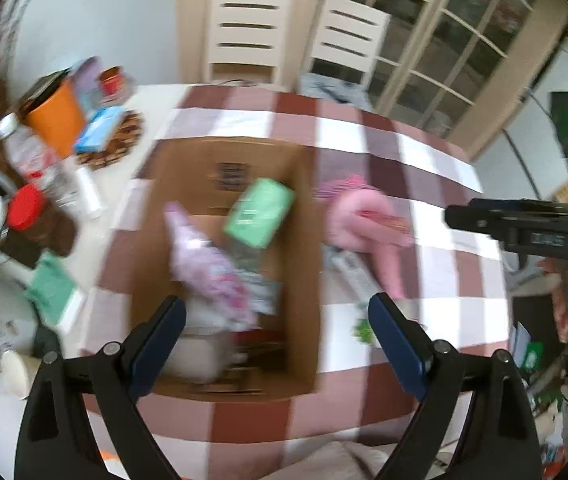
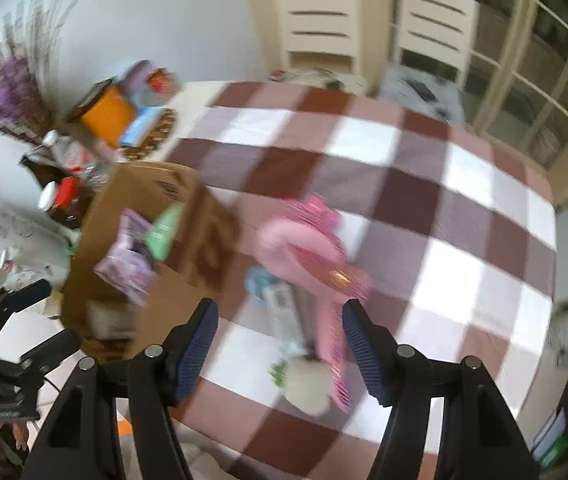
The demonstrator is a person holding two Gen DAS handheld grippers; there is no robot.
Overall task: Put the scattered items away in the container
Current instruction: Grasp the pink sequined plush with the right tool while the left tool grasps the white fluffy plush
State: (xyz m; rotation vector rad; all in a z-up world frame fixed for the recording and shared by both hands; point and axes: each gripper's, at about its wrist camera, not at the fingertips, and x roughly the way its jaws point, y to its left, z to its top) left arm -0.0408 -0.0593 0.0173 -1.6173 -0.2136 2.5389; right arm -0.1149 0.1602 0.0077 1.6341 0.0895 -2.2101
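1. I am holding my right gripper (image 2: 280,348) spread wide and empty, hanging above the checked tablecloth (image 2: 463,184); the pink hand fan (image 2: 303,248) is lying straight ahead between my fingers, in the centre of the right wrist frame.
2. Its handle is running down toward the lower middle of that frame, ending beside my right finger, so its long axis is lying roughly along my line of sight, slightly slanted.
3. A pale tube (image 2: 284,312) is lying just left of the handle, and a blurred whitish lump (image 2: 309,384) sits at the bottom; I cannot tell what that is.
4. My left gripper (image 1: 276,340) is also spread and empty, hovering over the cardboard box (image 1: 303,264), where a green packet (image 1: 260,212) and a pink-patterned pouch (image 1: 208,264) are lying.
5. In the left wrist frame the fan is sitting right of the box, so I judge my right gripper nearer.
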